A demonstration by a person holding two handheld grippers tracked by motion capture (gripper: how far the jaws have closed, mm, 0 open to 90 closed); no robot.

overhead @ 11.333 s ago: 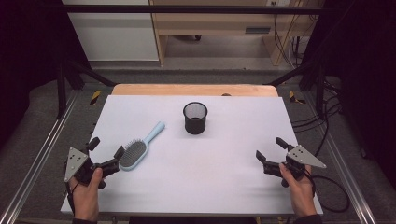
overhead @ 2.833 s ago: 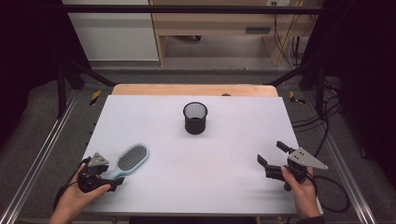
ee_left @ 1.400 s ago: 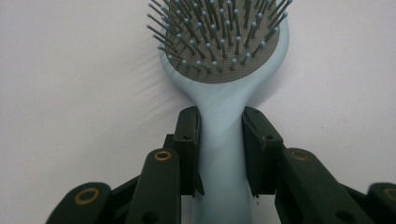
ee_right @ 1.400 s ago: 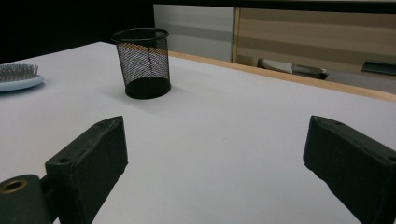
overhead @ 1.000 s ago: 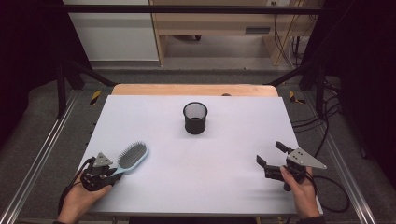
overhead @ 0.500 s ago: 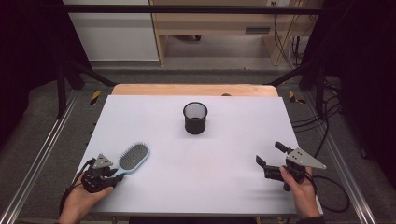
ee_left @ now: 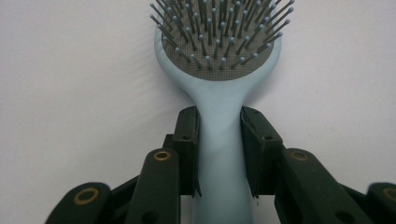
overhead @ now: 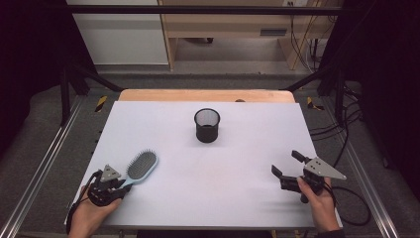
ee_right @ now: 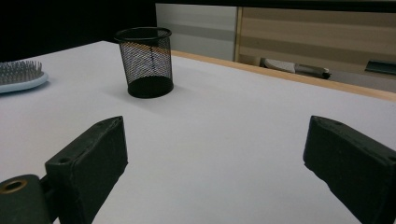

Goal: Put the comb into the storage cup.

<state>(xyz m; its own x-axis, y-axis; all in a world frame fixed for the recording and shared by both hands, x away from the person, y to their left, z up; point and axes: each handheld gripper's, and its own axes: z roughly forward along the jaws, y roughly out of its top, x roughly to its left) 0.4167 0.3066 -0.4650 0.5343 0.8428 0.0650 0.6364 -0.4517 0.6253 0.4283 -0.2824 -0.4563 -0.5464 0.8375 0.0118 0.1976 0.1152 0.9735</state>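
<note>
- Near the tabletop's (overhead: 247, 188) front left corner, the left gripper (overhead: 115, 184) clamps the handle of the light-blue hairbrush (overhead: 140, 165), bristles up; its jaws have just been closing.
- Its own view shows both pads (ee_left: 189, 140) pressing the handle.
- The mesh cup (overhead: 207, 125), mid-table, stands empty.
- The right gripper (overhead: 287, 170) holds wide jaws near the front right edge.
- Eleven seconds ago the brush lay farther back, ungripped.

Each hand carries a black two-jaw gripper. The right gripper (overhead: 288, 166) bears a grey three-cornered plate on top and trails a black cable; the left gripper (overhead: 115, 183) has a smaller grey plate. Its blocky black jaw links show brass-ringed rivet holes.
</note>
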